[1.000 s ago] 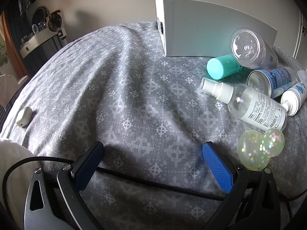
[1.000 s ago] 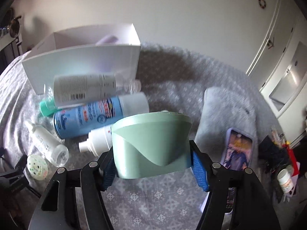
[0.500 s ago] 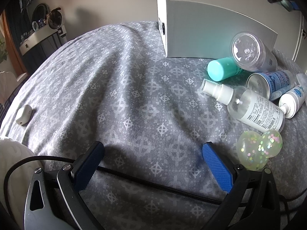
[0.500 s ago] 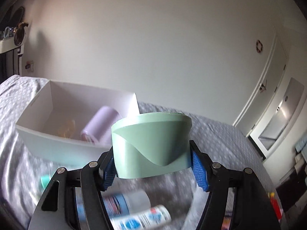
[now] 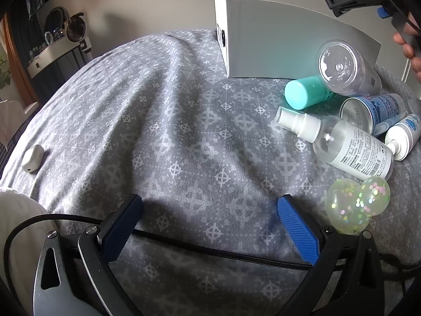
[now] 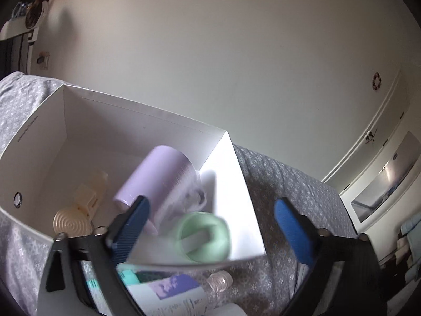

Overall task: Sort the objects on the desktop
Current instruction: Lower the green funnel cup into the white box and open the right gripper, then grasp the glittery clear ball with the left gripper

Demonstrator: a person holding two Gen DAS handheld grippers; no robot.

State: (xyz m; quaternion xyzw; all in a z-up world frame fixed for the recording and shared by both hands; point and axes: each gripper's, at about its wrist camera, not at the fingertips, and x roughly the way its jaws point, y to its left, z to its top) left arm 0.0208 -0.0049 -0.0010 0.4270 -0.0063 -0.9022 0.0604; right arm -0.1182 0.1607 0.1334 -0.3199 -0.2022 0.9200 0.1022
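In the right wrist view my right gripper (image 6: 210, 202) hovers over the white box (image 6: 39, 137), its jaws opening. The pale green cup (image 6: 202, 237) is a blur just below them, free of the pads and dropping inside the box's near right corner. A lilac cup (image 6: 160, 179) and cream plastic pieces (image 6: 71, 220) lie in the box. My left gripper (image 5: 209, 201) stands open and empty over the grey patterned bedspread (image 5: 158, 121). To its right lie a clear spray bottle (image 5: 350, 150), a teal bottle (image 5: 302, 92), a blue can (image 5: 373, 110) and glitter balls (image 5: 355, 205).
A clear-bottomed bottle (image 5: 344, 65) leans on the box's outer wall (image 5: 276, 47). A small white case (image 5: 33, 158) sits at the far left of the bedspread. A black cable (image 5: 210, 252) runs under my left gripper. A hand (image 5: 410, 50) holds the right gripper at the top right.
My right gripper carried the green cup from above the bottles to over the box, then spread its jaws and let the cup go. The left gripper stayed put.
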